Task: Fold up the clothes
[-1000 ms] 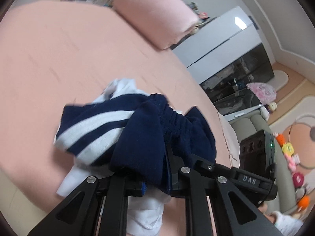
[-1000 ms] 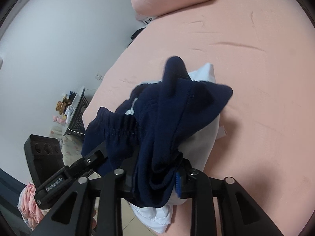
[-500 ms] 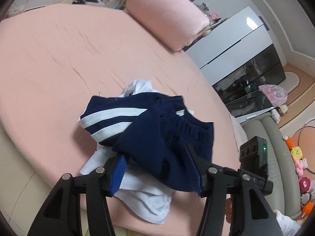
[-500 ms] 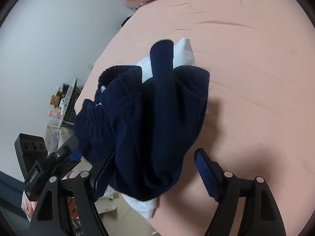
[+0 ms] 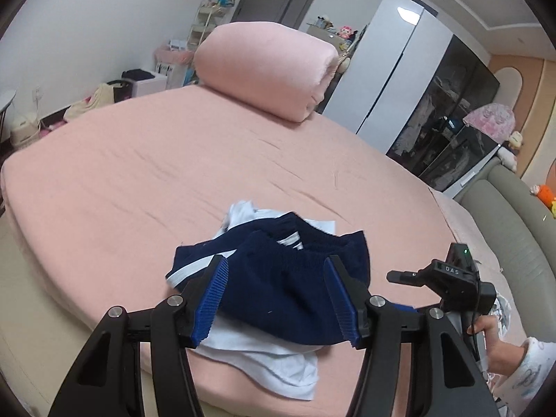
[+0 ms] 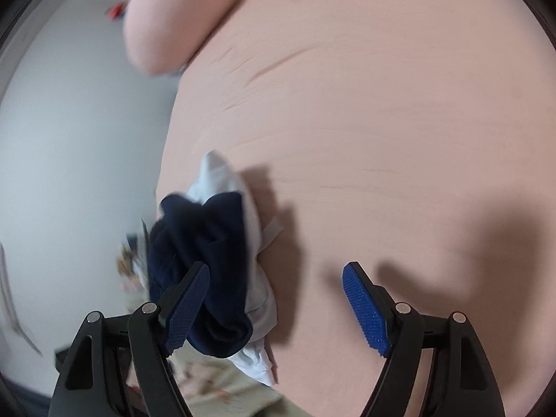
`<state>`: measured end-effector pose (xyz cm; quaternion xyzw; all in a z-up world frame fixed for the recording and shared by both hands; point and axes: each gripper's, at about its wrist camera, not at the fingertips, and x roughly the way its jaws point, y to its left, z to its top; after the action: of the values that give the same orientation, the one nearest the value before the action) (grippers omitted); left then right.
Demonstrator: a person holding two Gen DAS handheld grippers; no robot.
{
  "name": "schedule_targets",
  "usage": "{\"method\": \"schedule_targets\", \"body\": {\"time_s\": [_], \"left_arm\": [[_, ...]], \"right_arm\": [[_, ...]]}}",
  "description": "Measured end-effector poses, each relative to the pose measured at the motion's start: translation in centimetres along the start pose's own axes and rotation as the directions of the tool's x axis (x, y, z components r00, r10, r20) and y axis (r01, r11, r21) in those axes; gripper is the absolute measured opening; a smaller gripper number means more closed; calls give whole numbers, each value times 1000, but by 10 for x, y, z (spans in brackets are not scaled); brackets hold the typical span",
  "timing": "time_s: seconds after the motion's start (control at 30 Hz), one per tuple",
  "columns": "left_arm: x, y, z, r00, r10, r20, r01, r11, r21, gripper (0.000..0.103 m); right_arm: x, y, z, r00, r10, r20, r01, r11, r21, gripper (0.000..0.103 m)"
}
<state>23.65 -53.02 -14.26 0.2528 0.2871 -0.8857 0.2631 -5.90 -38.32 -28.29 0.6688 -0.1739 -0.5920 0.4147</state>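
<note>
Lower centre of the left wrist view: navy shorts, crumpled, white stripes showing at their left edge, lying on a white garment at the near edge of the pink bed. You hold the left gripper just above the pile, fingers spread wide, gripping nothing. Lower right of that view: the right gripper's body in your hand, beside the pile.

Right wrist view, lower left: the same pile, blurred. Right gripper: fingers released, the left one before the navy cloth, the right one over bare sheet.

Step in hand, as judged: re-grasp to spread the shorts. Take the elastic waistband at two well-separated points, one per gripper, pinching navy cloth only so the white garment stays down, then draw the shorts flat toward the bed's open middle.

Change from one second ago: both grippers were clamped on the navy cloth and held it up; half a second ago the fingers had opened; now the pile rests on the bed and both grippers have drawn back.
</note>
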Motion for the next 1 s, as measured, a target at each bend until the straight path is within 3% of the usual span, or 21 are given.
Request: {"method": "schedule_targets", "body": {"time_s": [0.13, 0.3, 0.4, 0.53, 0.6, 0.67, 0.73, 0.87, 1.0], "left_arm": [[5, -14, 0, 1000, 24, 6, -24, 1000, 2, 57], [8, -24, -3, 997, 76, -31, -78, 996, -45, 57], [-1, -33, -6, 996, 84, -37, -86, 995, -49, 58], [-17, -58, -13, 990, 140, -23, -139, 990, 24, 59], [-26, -73, -19, 987, 161, -8, -160, 985, 71, 64], [-33, -85, -24, 983, 182, 5, -181, 978, 101, 76], [-38, -94, -29, 980, 199, 13, -199, 973, 118, 78], [-43, -105, -34, 981, 196, -9, -194, 976, 97, 78], [-46, -110, -35, 981, 194, -21, -193, 979, 59, 78]], "right_arm": [[-1, -7, -2, 1000, 9, 5, -9, 998, 55, 79], [-15, -5, -5, 999, 30, -27, -29, 999, 20, 79], [-25, 4, -13, 998, 18, -54, -21, 998, -59, 79], [-46, 12, -25, 996, -65, -56, 54, 982, -180, 79], [-55, 20, -33, 994, -96, -57, 79, 965, -251, 79], [-64, 25, -42, 994, -101, -45, 82, 946, -312, 79], [-67, 29, -52, 992, -110, -64, 81, 933, -351, 79], [-73, 31, -74, 993, -83, -85, 45, 925, -378, 79], [-88, 33, -99, 1000, -21, -16, 14, 925, -381, 79]]}}
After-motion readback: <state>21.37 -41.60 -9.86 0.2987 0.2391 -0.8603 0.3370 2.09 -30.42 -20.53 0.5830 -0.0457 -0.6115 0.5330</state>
